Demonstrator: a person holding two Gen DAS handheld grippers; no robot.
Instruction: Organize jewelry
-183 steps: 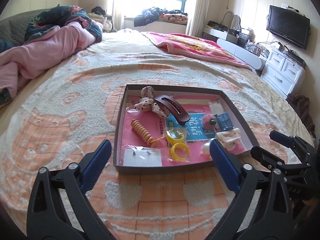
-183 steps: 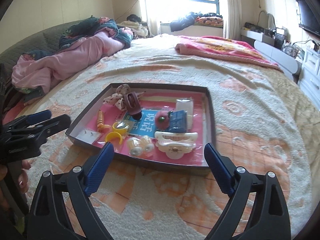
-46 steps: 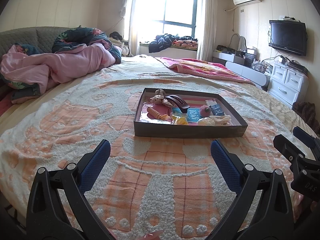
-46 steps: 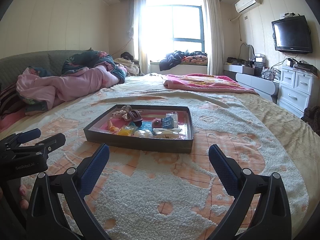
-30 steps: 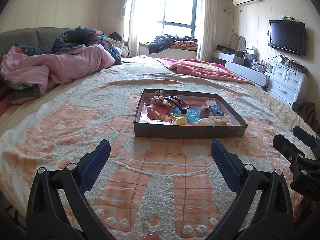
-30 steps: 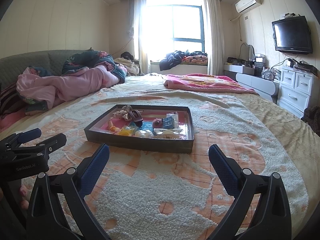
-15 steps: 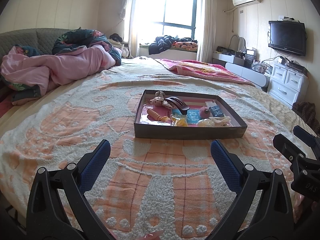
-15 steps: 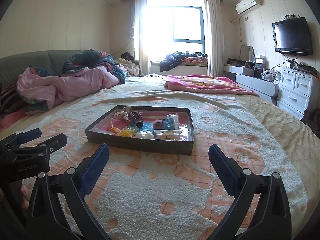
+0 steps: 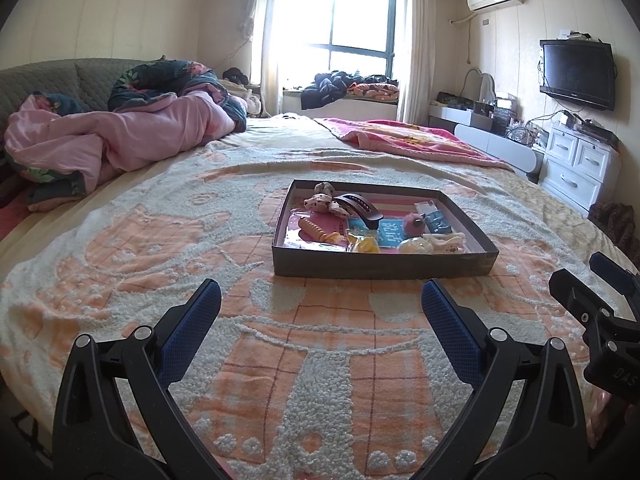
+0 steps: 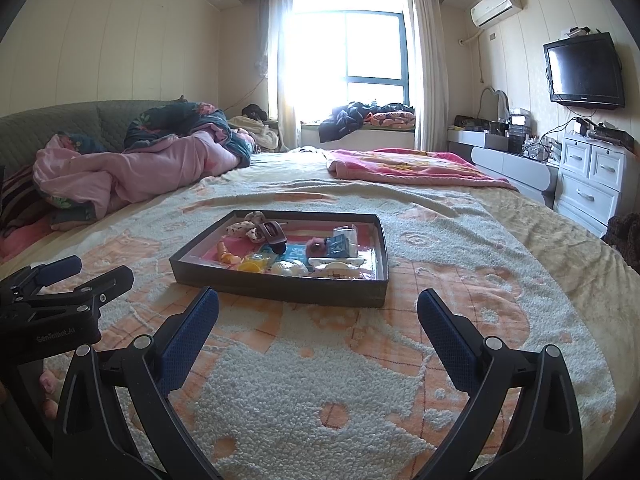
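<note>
The tray [image 9: 384, 266] of jewelry lay straight ahead on the bed [image 9: 120, 248], beyond both wide-open, empty tools: left tool [image 9: 320, 304], right tool [image 10: 318, 312], neither clearly nearer.

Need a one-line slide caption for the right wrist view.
Open right gripper hovers over the bedspread, short of the tray of hair accessories.

right gripper [image 10: 318, 312] fingers [image 10: 444, 336] apart, empty | tray [image 10: 280, 286] ahead on bedspread [image 10: 320, 380]
</note>
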